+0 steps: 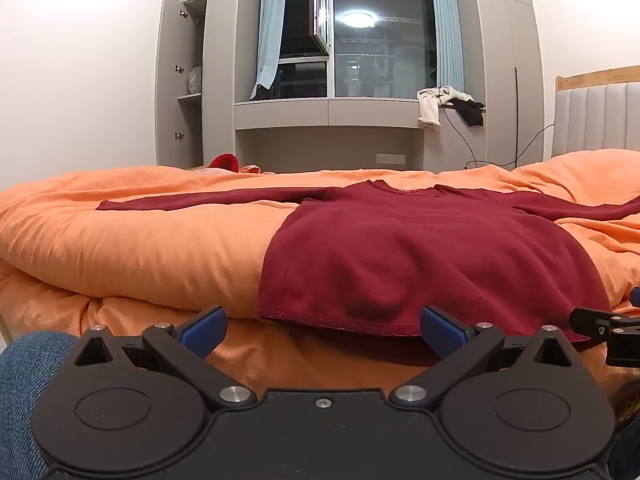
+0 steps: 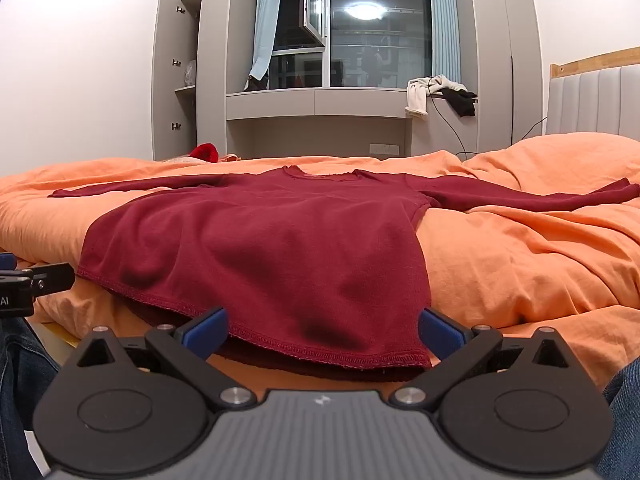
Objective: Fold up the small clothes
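A dark red long-sleeved shirt (image 1: 420, 248) lies flat on the orange bedding, sleeves spread out, neck at the far side; it also shows in the right wrist view (image 2: 272, 240). Its hem hangs over the bed's near edge. My left gripper (image 1: 322, 330) is open at the hem's left corner, with the hem between its blue pads (image 1: 202, 330). My right gripper (image 2: 322, 332) is open at the hem's right corner, pads (image 2: 440, 334) either side of the hem. Neither holds the cloth.
The orange duvet (image 1: 140, 248) covers the bed, bunched at the right (image 2: 560, 168). A padded headboard (image 2: 592, 100) stands at the right. A red item (image 2: 205, 152) lies at the bed's far side. Clothes (image 2: 436, 94) hang on the window ledge. My jeans (image 1: 24, 380) show below.
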A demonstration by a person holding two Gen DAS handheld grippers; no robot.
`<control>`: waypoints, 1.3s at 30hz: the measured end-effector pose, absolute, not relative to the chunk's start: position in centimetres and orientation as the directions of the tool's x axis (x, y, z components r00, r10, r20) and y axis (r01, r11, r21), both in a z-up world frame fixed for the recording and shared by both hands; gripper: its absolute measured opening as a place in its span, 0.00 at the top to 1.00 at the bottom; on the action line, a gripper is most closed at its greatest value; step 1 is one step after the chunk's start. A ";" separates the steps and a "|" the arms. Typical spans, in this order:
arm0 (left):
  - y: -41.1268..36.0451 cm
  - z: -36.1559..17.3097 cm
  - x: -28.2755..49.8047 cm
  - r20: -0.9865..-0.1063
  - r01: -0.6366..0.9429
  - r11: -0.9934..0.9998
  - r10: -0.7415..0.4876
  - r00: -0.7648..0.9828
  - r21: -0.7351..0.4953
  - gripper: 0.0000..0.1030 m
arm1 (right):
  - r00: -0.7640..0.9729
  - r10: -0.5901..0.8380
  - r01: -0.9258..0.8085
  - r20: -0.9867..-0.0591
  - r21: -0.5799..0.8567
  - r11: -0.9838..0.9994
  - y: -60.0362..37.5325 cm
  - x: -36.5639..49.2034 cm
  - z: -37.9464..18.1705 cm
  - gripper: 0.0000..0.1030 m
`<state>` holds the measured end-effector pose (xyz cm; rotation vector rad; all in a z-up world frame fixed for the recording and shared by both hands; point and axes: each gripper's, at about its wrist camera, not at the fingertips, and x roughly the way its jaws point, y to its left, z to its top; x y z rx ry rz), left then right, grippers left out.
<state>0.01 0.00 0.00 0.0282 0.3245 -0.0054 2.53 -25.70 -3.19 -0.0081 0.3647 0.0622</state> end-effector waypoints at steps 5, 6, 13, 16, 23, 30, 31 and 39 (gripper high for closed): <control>0.0 0.0 0.0 -0.320 0.009 1.000 0.001 0.947 0.030 0.00 | 0.933 0.060 -0.063 -0.355 0.004 0.998 -25.7 2.5 -3.2 0.00; 0.1 0.0 0.0 -0.320 0.008 1.000 0.002 0.947 0.030 0.00 | 0.933 0.061 -0.063 -0.355 0.004 0.998 -25.7 2.6 -3.2 0.00; 0.0 0.0 0.0 -0.320 0.011 0.999 0.000 0.948 0.030 0.00 | 0.934 0.060 -0.063 -0.353 0.004 0.998 -25.7 2.5 -3.2 0.00; 0.1 0.0 0.0 -0.319 0.011 0.999 -0.001 0.948 0.030 0.00 | 0.934 0.059 -0.062 -0.353 0.003 0.998 -25.6 2.5 -3.2 0.00; 0.0 0.0 0.0 -0.321 0.010 0.999 0.001 0.947 0.032 0.00 | 0.934 0.059 -0.062 -0.352 0.003 0.998 -25.6 2.5 -3.2 0.00; 0.0 0.0 0.0 -0.321 0.010 0.999 0.001 0.947 0.032 0.00 | 0.934 0.059 -0.062 -0.352 0.002 0.998 -25.5 2.6 -3.2 0.00; 0.0 0.0 0.0 -0.321 0.010 0.999 0.001 0.947 0.033 0.00 | 0.934 0.059 -0.062 -0.352 0.001 0.998 -25.5 2.6 -3.2 0.00; 0.0 0.0 0.0 -0.322 0.010 0.999 0.001 0.947 0.033 0.00 | 0.934 0.059 -0.062 -0.352 0.001 0.998 -25.5 2.6 -3.2 0.00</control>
